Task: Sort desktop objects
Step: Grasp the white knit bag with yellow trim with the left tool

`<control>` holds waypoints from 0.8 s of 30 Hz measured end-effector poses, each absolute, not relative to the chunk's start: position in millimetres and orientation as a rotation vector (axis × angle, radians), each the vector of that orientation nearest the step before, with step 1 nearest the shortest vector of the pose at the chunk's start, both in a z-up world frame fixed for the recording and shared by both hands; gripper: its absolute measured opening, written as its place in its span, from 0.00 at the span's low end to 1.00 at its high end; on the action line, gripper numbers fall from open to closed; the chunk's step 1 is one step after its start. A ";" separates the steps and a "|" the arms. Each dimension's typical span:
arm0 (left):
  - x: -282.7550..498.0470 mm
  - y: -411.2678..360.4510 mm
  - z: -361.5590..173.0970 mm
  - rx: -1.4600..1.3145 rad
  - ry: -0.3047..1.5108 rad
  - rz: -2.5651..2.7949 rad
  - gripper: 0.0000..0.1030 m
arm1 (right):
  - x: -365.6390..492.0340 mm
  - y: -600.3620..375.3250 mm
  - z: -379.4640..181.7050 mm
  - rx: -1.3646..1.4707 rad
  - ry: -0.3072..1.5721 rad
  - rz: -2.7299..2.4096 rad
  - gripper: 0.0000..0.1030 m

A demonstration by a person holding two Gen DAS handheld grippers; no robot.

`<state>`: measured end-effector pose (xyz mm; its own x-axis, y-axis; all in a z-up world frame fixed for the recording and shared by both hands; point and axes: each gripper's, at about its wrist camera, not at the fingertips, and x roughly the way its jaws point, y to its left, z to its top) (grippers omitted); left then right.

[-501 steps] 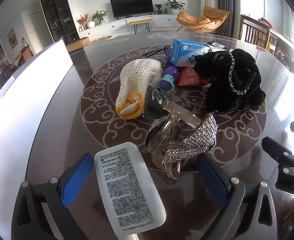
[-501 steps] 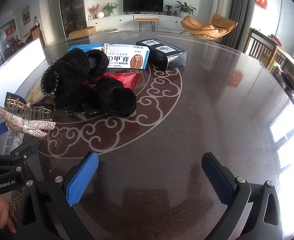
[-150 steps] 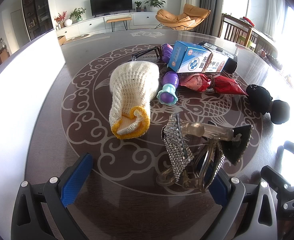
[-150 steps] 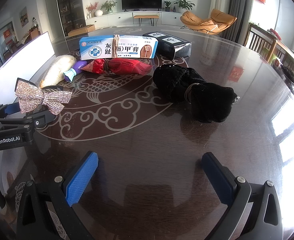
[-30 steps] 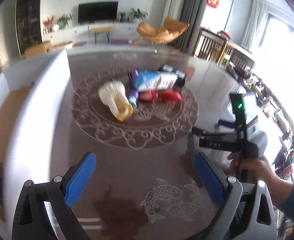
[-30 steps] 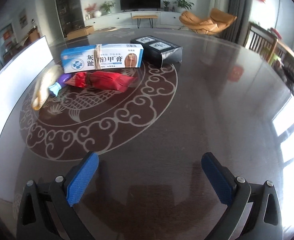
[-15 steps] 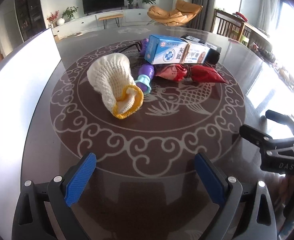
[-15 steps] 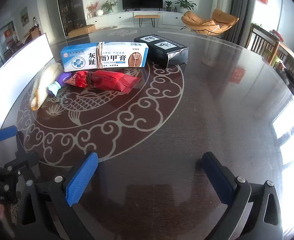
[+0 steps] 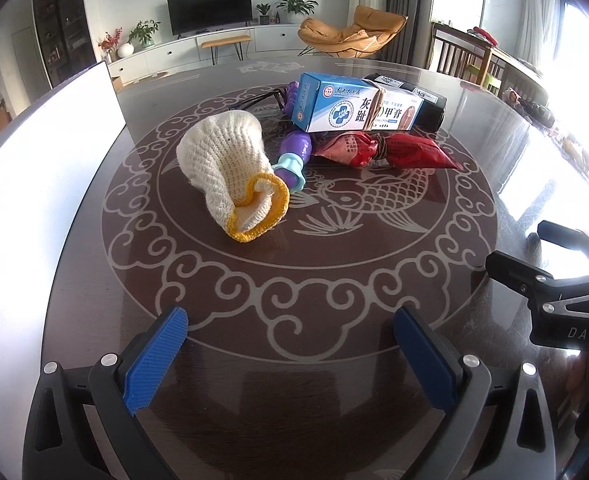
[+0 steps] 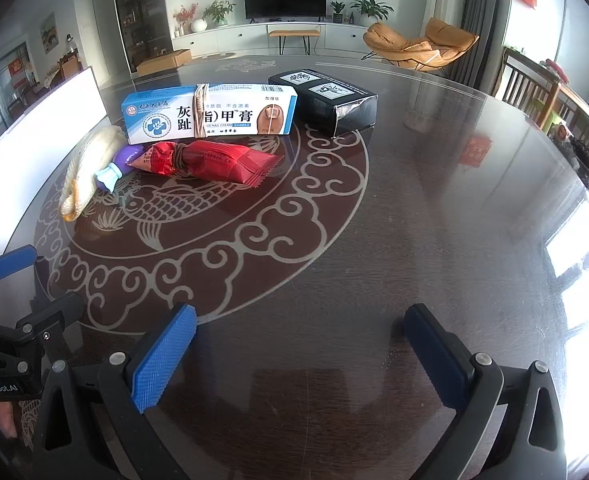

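Note:
A cream knitted glove (image 9: 230,168) with a yellow cuff lies on the round dark table (image 9: 334,272); it also shows in the right wrist view (image 10: 90,164). Beside it are a purple toy (image 9: 294,156), a red packet (image 9: 386,150) (image 10: 214,162), a blue cream box (image 9: 354,110) (image 10: 210,114) and a black box (image 10: 326,100). My left gripper (image 9: 290,340) is open and empty, short of the glove. My right gripper (image 10: 300,344) is open and empty over bare table.
A white board (image 9: 34,152) stands along the table's left edge. The right gripper's body (image 9: 554,296) shows at the right of the left wrist view. Behind the table are a TV, a sideboard and an orange chair.
The left gripper has swung back down toward the table and moved closer to the glove. The right gripper has stayed nearly still. Both stay open and empty.

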<state>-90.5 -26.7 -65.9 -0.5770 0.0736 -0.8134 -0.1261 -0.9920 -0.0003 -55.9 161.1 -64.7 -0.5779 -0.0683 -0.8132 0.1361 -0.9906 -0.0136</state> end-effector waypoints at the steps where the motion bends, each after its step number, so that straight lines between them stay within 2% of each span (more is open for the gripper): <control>1: -90.5 -26.8 -66.1 -1.385 0.087 2.693 1.00 | -55.9 161.1 -64.7 1.382 0.113 -2.690 1.00; 22: -90.4 -30.5 -63.7 -1.416 0.110 2.643 1.00 | -55.9 160.8 -64.9 1.381 0.113 -2.690 1.00; 24: -100.1 -41.5 -59.3 -1.476 0.052 2.616 1.00 | -56.0 160.8 -64.9 1.381 0.113 -2.690 1.00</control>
<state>-100.1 -41.5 -59.3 -0.5102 0.1027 -0.8539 -0.1364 -0.9899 -0.0375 -56.0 160.8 -64.9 -0.5783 -0.0687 -0.8129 0.1366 -0.9905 -0.0134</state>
